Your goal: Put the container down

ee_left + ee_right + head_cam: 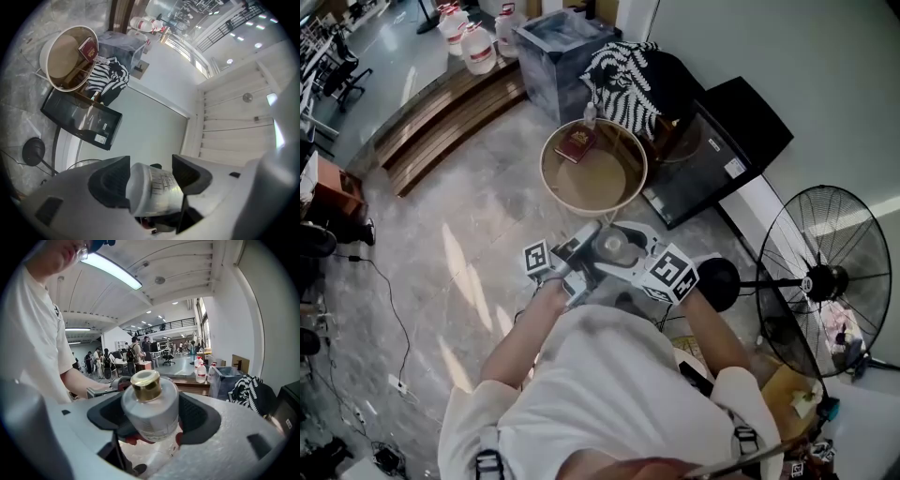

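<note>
**Task status.** The container [612, 247] has not been put down. It hangs in the air in front of the person's chest, between the left gripper [592, 249] and the right gripper [634, 242], which meet on it from opposite sides. We judge the likely set-down place to be the round desk [609, 185], which is well apart from the container. Three steps remain: carry the container to a surface, lower it, and release it.

**Gripper state.**
- The right gripper [152, 416] is clamped on the container [150, 397], with a pad against each side of the body.
- The left gripper [151, 168] also has the container [152, 190] between its jaws. It appears to be grasping it, but contact at the right-hand pad is hard to confirm.

**What each view adds.**
- The head view alone shows both grippers together and the gap to the round desk. It also shows a red booklet [576, 143] and a small bottle [590, 114] on that desk, and a fan [825, 281] to the right.
- The right gripper view alone shows the container's gold cap [146, 384]. It does not show the round desk.
- The left gripper view alone shows the print on the container's frosted wall. It also shows the round desk [63, 58] far beyond the jaws, with the red booklet [87, 48] on it.
</note>
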Available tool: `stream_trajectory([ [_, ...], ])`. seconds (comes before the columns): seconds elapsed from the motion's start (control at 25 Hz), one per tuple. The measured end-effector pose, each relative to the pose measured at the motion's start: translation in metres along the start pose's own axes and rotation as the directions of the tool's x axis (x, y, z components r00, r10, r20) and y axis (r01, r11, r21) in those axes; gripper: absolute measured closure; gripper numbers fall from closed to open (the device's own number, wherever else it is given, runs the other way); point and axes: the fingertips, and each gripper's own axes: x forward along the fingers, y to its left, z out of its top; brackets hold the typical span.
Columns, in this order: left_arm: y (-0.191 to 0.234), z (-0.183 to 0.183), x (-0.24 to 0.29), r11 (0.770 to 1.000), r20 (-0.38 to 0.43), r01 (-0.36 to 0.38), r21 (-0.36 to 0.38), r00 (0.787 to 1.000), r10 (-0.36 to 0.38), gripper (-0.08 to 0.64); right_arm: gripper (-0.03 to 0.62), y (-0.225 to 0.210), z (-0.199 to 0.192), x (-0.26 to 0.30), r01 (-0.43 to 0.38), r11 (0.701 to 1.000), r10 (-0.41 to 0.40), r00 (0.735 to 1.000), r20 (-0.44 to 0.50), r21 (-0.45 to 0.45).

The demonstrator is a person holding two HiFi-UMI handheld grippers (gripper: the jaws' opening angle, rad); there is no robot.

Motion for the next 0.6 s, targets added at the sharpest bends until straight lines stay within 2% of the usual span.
stream_trajectory([
  [0.32,-0.005,0.005,-0.014,1.000,-0.030,-0.021,-0.009,0.999,0.021,0.285,0.242,0.009,0.003,0.014,0.026,1.000,-0.026,1.000,0.009,0.015],
  [0.6,-0.004,0.020,-0.009,0.999,-0.029,-0.032,-0.015,0.999,0.031,0.287,0.242,-0.003,0.004,0.024,0.025,0.999,-0.025,1.000,0.000,0.024],
])
